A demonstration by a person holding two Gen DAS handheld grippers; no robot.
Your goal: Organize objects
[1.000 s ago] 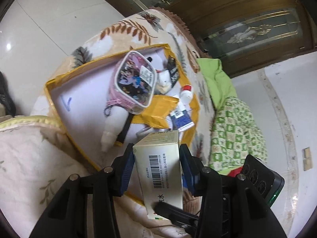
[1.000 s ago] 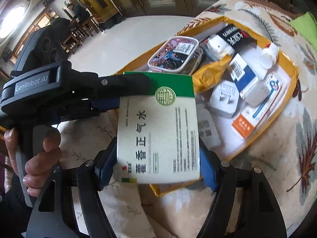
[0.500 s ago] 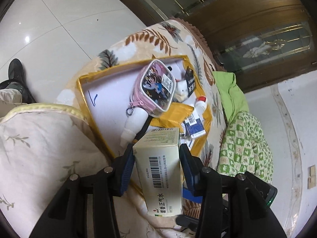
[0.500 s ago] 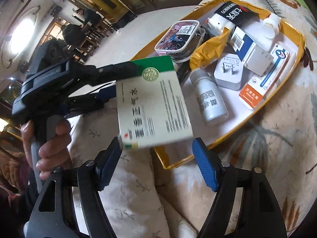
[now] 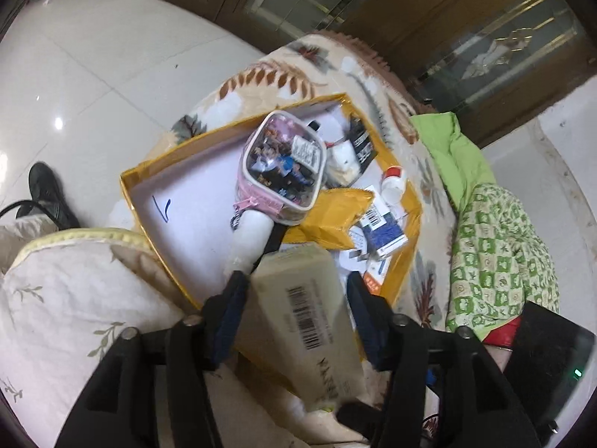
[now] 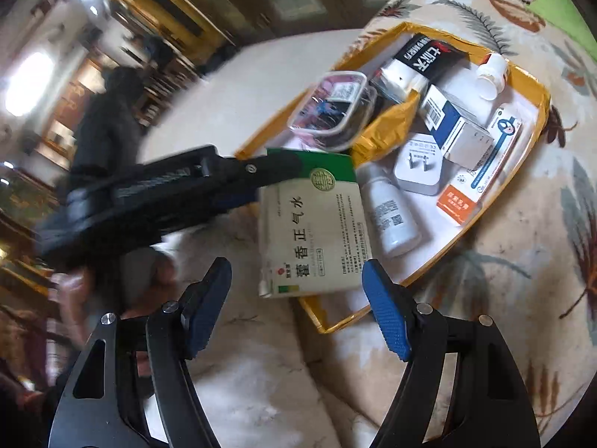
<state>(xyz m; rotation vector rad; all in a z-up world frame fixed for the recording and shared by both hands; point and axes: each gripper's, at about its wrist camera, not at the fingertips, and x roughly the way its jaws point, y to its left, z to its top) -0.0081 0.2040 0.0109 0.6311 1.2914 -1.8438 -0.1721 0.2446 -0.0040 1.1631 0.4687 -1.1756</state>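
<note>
Medicine box (image 6: pixel 315 224) is pinched by the left gripper (image 5: pixel 296 291) above the yellow tray's (image 6: pixel 537 93) near edge; right gripper (image 6: pixel 296 306) spread wide.

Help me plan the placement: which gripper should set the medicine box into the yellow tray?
Left. The left gripper grips the medicine box beside the yellow tray; the right gripper is open and empty.

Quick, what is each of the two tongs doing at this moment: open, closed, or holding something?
Left tongs: closed on the medicine box.
Right tongs: open, holding nothing; the box is just ahead of them.
</note>
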